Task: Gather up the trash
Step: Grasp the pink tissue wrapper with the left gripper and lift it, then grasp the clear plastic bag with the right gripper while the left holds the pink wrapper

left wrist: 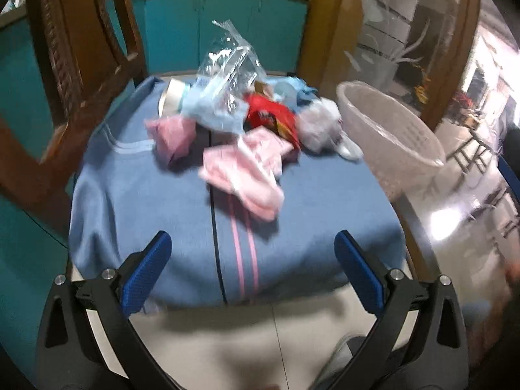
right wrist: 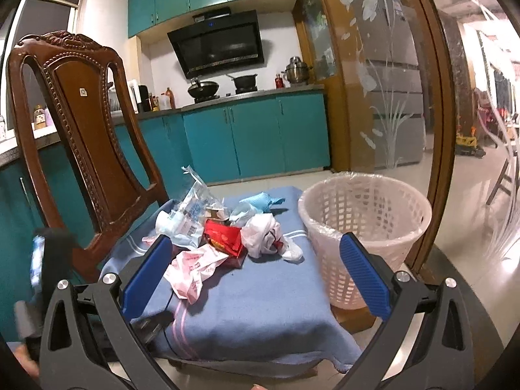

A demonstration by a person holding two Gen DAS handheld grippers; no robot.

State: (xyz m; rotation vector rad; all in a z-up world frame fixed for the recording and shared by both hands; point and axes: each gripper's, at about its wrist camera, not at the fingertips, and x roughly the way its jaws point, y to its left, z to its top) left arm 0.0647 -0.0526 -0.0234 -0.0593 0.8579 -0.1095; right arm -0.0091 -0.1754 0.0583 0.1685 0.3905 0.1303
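A heap of trash lies on a blue blanket (left wrist: 162, 214) (right wrist: 276, 295): pink wrappers (left wrist: 243, 172) (right wrist: 195, 269), a red packet (left wrist: 271, 118) (right wrist: 224, 239), a clear plastic bag (left wrist: 227, 65) (right wrist: 193, 201), a white crumpled bag (left wrist: 320, 123) (right wrist: 263, 234) and a light blue glove (right wrist: 263, 201). A white lattice trash basket (left wrist: 390, 136) (right wrist: 364, 224) stands to the right of the heap. My left gripper (left wrist: 252, 273) is open above the blanket's near edge, short of the heap. My right gripper (right wrist: 256, 279) is open too, held back from the blanket, with nothing between its fingers.
A carved wooden chair (left wrist: 71, 65) (right wrist: 84, 136) stands at the left of the blanket. Teal kitchen cabinets (right wrist: 253, 139) run behind. A frosted glass partition in a wooden frame (right wrist: 390, 97) stands close behind the basket. The other gripper (right wrist: 42, 260) shows at the far left of the right wrist view.
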